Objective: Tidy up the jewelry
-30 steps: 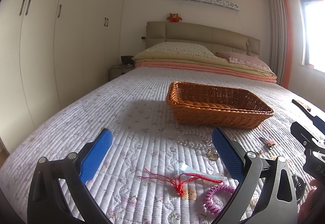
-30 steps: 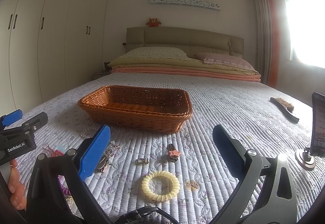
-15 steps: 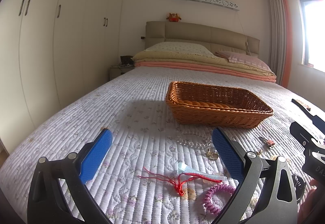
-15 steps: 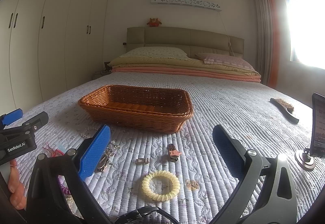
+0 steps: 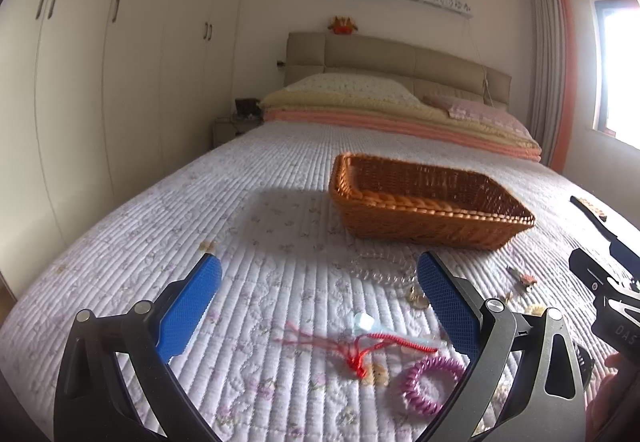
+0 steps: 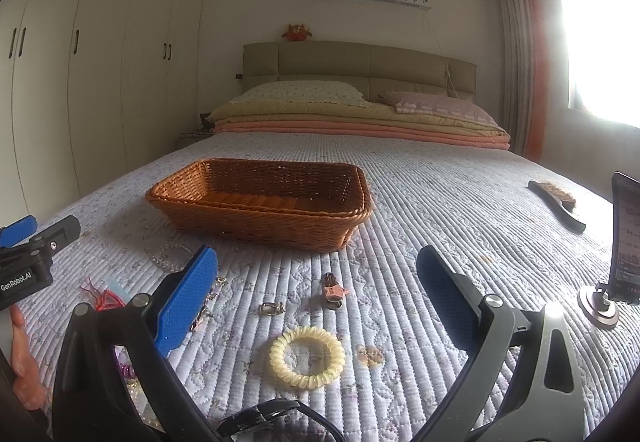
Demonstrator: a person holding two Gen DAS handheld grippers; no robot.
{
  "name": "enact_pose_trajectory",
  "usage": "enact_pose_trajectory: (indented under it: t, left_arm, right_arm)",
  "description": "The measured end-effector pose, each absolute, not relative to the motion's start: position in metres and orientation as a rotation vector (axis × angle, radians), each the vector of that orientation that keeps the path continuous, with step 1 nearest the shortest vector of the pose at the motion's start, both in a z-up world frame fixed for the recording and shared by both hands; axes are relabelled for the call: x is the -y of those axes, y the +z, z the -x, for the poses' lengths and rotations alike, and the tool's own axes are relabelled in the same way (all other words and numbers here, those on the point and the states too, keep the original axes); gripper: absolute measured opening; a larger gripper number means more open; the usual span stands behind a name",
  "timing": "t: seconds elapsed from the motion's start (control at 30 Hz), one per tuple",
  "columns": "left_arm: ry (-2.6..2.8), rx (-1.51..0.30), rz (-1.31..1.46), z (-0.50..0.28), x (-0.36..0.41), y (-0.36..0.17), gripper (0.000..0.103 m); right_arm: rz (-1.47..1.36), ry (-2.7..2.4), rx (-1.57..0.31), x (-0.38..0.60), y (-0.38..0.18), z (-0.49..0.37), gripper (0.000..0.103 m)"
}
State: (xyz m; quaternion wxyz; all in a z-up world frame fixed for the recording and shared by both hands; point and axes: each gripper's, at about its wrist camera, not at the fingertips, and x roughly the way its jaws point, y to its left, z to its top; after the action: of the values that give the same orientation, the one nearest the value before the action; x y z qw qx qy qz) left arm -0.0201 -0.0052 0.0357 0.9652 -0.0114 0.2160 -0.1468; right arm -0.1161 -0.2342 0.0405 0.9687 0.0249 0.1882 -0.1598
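We hold both tools low over the foot end of the bed (image 6: 440, 201), which is covered by a pale quilted spread. The left hand-held gripper (image 5: 320, 306) has its blue pads spread wide with nothing between them, and the right hand-held gripper (image 6: 318, 296) is spread just as wide and is also empty.

The wicker basket (image 6: 260, 217) sits near the middle of the bed, toward its left side, and its inside looks empty from here. The jewelry lies scattered on the bed between the basket and the foot edge. In the left wrist view, a red cord (image 5: 362, 348) with a knot lies between the left pads, a purple spiral hair tie (image 5: 428, 380) lies just beside it toward the foot edge, and a clear bead bracelet (image 5: 380, 268) lies close to the basket's near wall. A small pale blue piece (image 5: 362, 322) touches the cord; we cannot tell what it is.

In the right wrist view, a cream spiral hair tie (image 6: 307, 361) lies between the right pads, nearest the foot edge. A small metal ring piece (image 6: 271, 308) and a brown hair clip (image 6: 333, 288) lie beyond it, toward the basket. A dark brush (image 6: 558, 203) rests near the right edge of the bed, and a phone on a stand (image 6: 624, 238) stands at that same edge, closer to us.
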Motion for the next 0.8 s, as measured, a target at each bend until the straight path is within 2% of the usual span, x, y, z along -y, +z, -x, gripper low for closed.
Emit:
enact_pose_trajectory:
  t: [0.03,0.17,0.2,0.3,0.47,0.53,0.63,0.73,0.77,0.8]
  left_arm:
    - [-0.304,-0.469,0.016,0.019,0.003,0.034,0.091]
    - [-0.356,-0.63,-0.003,0.016,-0.011,0.022,0.075]
    - [-0.371,-0.663,-0.004,0.018,-0.012,0.019,0.071]
    - [-0.426,-0.722,0.004,0.024,-0.015,0.013,0.057]
    - [-0.488,-0.777,0.007,0.034,-0.003,0.01,0.045]
    - [-0.508,-0.798,-0.004,0.035,0.005,0.009,0.039]
    - [-0.544,-0.849,0.002,0.031,0.015,0.007,0.033]
    - [-0.571,-0.893,-0.002,0.028,0.02,0.003,0.03]
    - [-0.575,-0.906,-0.005,0.027,0.022,0.002,0.029]
    - [-0.575,-0.915,-0.009,0.026,0.023,0.0,0.026]
  right_arm:
    - [-0.05,-0.321,-0.404,0.236,0.039,0.116,0.09]
    - [-0.072,-0.311,-0.506,0.246,0.029,0.125,0.064]
    - [-0.086,-0.297,-0.522,0.249,0.027,0.13,0.061]
    - [-0.126,-0.248,-0.56,0.254,0.022,0.149,0.053]
    - [-0.136,-0.203,-0.643,0.253,0.012,0.174,0.039]
    - [-0.135,-0.21,-0.667,0.256,0.014,0.171,0.038]
    - [-0.159,-0.196,-0.696,0.266,0.023,0.154,0.036]
    - [-0.172,-0.166,-0.756,0.278,0.023,0.123,0.028]
    - [-0.172,-0.163,-0.778,0.28,0.02,0.113,0.021]
    - [-0.179,-0.151,-0.802,0.283,0.016,0.104,0.021]
